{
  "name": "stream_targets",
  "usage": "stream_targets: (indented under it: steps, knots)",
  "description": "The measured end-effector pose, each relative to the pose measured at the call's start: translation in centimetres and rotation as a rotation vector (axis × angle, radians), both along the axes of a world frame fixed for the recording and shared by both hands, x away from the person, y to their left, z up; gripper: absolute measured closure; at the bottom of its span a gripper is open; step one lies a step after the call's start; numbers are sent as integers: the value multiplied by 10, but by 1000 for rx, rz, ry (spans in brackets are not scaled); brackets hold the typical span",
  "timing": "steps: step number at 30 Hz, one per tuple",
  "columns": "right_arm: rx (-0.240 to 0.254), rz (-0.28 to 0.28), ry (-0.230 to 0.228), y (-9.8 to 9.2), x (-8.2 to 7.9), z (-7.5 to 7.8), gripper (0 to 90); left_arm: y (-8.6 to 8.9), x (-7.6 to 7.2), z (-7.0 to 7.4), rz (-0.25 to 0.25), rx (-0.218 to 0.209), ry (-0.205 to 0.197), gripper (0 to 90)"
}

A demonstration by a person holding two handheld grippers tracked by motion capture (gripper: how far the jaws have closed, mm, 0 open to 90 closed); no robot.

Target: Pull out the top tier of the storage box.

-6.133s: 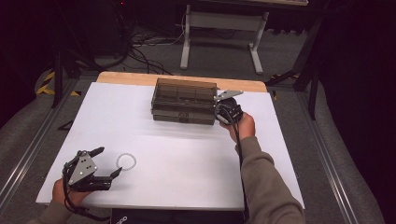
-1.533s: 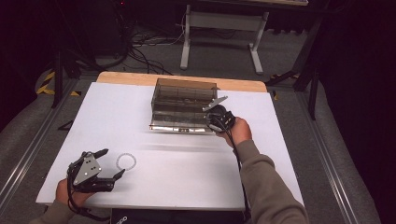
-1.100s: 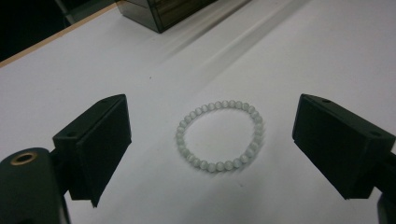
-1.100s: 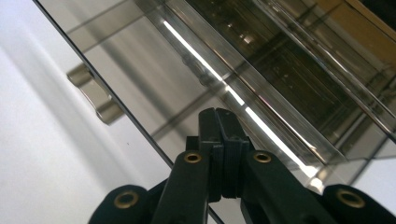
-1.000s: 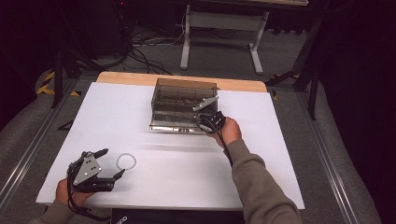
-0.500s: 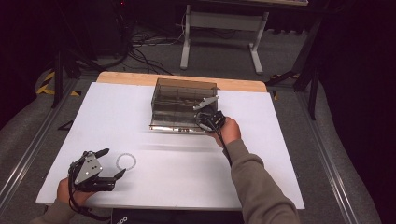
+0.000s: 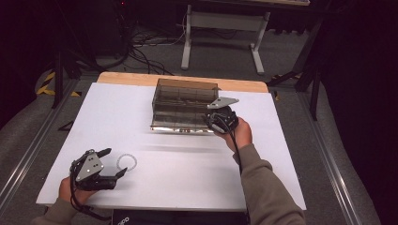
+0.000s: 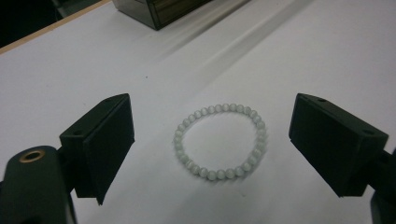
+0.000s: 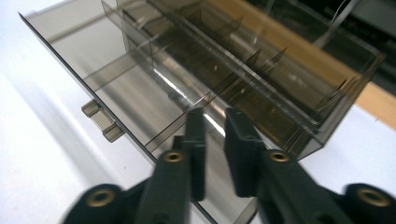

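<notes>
White table (image 7: 187,178) (wooden far edge), cables (image 7: 141,51) beyond

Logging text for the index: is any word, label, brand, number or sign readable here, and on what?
None readable.
Smoked plastic organizer box: no label or print.
Bead bracelet: plain beads, no lettering.
Black strip at the table's near edge: pale marks, too small and blurred to read.

The smoked plastic drawer box (image 7: 184,104), its drawer pulled out toward the person, blocks the far middle of the white table (image 7: 291,140). A bead bracelet (image 8: 219,140) lies flat on the near left. Wide bare tabletop separates them, open on both sides.
</notes>
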State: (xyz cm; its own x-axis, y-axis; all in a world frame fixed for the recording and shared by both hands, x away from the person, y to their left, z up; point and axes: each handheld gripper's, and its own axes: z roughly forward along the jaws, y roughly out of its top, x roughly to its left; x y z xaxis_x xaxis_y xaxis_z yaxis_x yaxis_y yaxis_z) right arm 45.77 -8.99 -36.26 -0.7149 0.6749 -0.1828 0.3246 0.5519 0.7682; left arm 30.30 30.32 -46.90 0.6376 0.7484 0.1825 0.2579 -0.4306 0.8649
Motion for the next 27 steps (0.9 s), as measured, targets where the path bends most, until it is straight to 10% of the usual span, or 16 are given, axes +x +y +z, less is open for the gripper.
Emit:
stream_targets:
  steps: [9, 18, 27]
  knots:
    - [51, 0, -88, -14, -16, 4, 625, -3, 6, 2, -14, -6, 11, 156]
    - [174, -36, -175, -33, -45, 0, 244, -8, 7, 1, -37, 20, 40, 164]
    - [271, -54, -225, -59, -68, -8, 156, -12, 6, -4, -62, 49, 90, 209]
